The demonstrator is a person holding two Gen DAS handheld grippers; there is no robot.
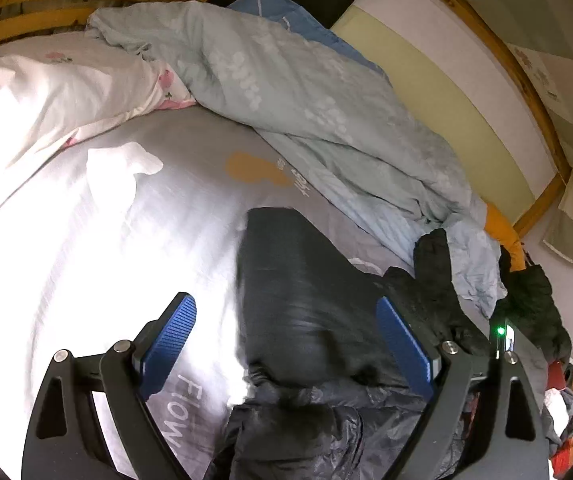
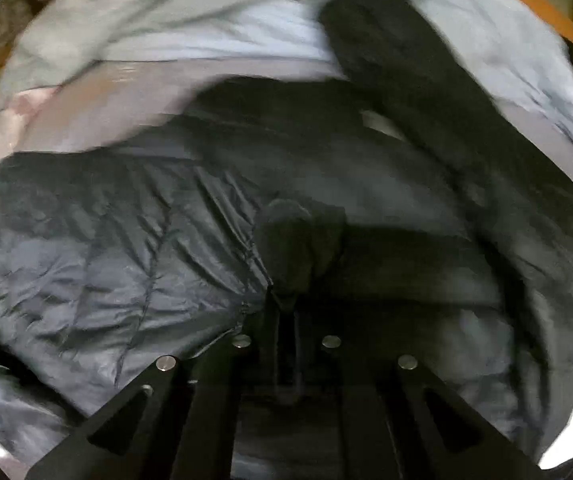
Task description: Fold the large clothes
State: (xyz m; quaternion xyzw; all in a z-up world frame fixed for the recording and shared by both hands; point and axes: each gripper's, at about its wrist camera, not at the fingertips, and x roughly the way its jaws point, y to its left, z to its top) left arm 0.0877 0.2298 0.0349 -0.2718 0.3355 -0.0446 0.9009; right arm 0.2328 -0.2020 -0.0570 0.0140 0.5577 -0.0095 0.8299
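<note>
A large black puffer jacket (image 1: pixel 282 252) lies on the grey bed sheet (image 1: pixel 106 240), its quilted part (image 1: pixel 286 432) nearest me. My left gripper (image 1: pixel 284 304) hovers open just above it, and the blue pads (image 1: pixel 170 336) stand wide apart with nothing pressed between them. In the blurred right wrist view the jacket (image 2: pixel 98 264) fills the picture. My right gripper (image 2: pixel 285 300) is shut on a bunched fold of its fabric (image 2: pixel 286 236), which sticks out past the fingertips. A long dark part of the jacket (image 2: pixel 426 92), like a sleeve, runs toward the far right.
A rumpled pale green duvet (image 1: pixel 286 92) lies across the far side of the bed. A white flowered pillow (image 1: pixel 58 84) is at the left. The wooden bed frame (image 1: pixel 518 76) curves along the right, with a pile of clothes (image 1: pixel 562 412) at the lower right.
</note>
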